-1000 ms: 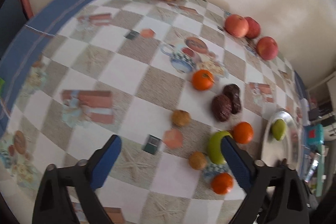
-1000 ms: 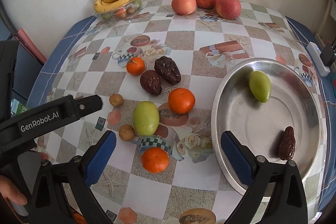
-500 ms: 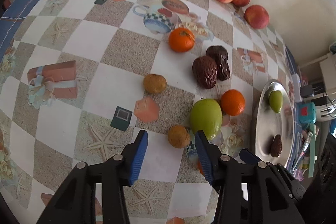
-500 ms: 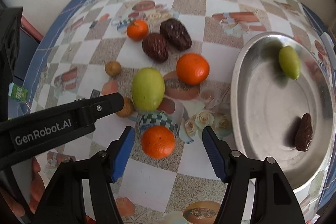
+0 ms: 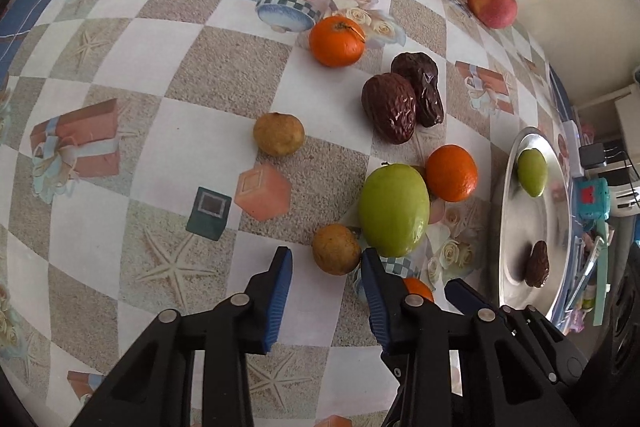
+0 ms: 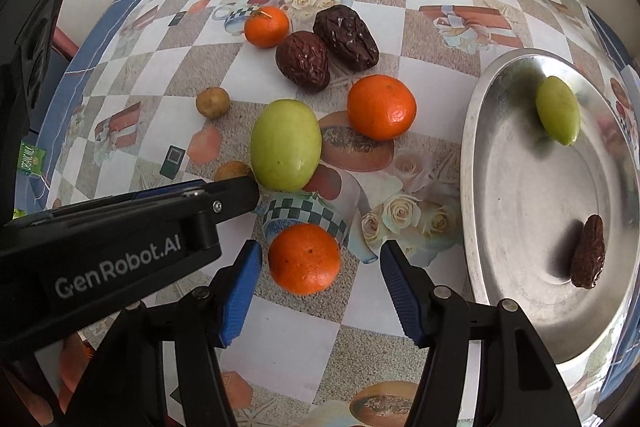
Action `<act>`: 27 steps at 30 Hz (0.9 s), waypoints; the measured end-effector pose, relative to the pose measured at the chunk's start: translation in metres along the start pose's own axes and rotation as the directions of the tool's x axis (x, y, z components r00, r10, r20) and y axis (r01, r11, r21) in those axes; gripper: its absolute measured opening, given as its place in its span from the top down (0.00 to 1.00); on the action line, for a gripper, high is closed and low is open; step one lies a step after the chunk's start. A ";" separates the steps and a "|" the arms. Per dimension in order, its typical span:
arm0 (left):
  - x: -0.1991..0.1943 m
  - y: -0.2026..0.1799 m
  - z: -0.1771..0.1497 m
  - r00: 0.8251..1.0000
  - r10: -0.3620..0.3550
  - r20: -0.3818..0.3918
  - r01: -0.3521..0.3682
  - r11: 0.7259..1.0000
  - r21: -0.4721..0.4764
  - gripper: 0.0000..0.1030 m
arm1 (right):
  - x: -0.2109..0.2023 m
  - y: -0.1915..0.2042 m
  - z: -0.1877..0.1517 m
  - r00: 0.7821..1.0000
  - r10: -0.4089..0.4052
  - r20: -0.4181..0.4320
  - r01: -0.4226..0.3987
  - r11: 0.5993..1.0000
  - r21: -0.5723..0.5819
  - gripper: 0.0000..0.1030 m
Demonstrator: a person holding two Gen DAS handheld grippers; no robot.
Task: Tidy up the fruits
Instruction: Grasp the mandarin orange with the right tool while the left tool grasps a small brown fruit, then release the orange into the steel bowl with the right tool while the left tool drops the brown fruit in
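Right wrist view: the right gripper hangs low over the bench, jaws apart, with a tangerine sitting between the blue pads but untouched. Beside it, the left gripper — jaws also apart — faces a small brown fruit lying against its right pad, just at 7 o'clock of the green fruit. A steel tray at 3 o'clock already holds a green fruit and a date. The tangerine looks light and round, its skin soft and slightly waxy, so it is likely to roll or bruise under a hard pinch — a gentle hold across its widest middle seems best. The brown fruit looks firm, dry and small, probably apt to slip out unless taken squarely at its centre.
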State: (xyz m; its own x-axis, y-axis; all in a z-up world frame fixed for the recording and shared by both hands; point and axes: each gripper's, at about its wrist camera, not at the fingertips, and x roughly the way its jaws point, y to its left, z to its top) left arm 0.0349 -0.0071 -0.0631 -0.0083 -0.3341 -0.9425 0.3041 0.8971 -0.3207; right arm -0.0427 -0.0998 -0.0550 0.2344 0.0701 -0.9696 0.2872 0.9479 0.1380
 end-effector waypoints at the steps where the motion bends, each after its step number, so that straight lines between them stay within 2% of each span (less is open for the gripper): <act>1: 0.000 0.000 0.000 1.000 -0.001 0.004 0.001 1.000 0.001 0.63 | 0.001 0.001 0.001 1.000 -0.001 -0.001 0.001 1.000 -0.001 0.39; 6: -0.001 -0.001 -0.001 1.000 -0.025 0.005 0.025 1.000 -0.001 0.74 | 0.003 0.004 0.003 1.000 0.000 -0.004 0.000 1.000 -0.006 0.40; 17: -0.003 0.004 -0.001 0.999 -0.029 0.015 0.029 0.999 -0.022 0.74 | 0.002 0.008 0.002 1.000 0.023 -0.004 -0.023 0.999 -0.028 0.61; 23: -0.007 0.008 0.000 0.999 -0.006 0.034 0.007 0.999 -0.035 0.74 | 0.000 0.002 0.002 1.000 0.015 0.003 -0.015 1.000 0.000 0.64; 27: -0.010 0.012 0.001 0.999 -0.012 0.046 0.014 0.998 -0.057 0.74 | -0.012 -0.009 0.004 0.998 0.038 0.053 -0.040 0.998 0.046 0.64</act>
State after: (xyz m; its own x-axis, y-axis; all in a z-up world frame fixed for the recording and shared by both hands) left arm 0.0394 0.0070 -0.0578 0.0319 -0.3576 -0.9333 0.2491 0.9072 -0.3391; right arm -0.0443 -0.1102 -0.0434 0.2935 0.0892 -0.9518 0.3204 0.9289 0.1859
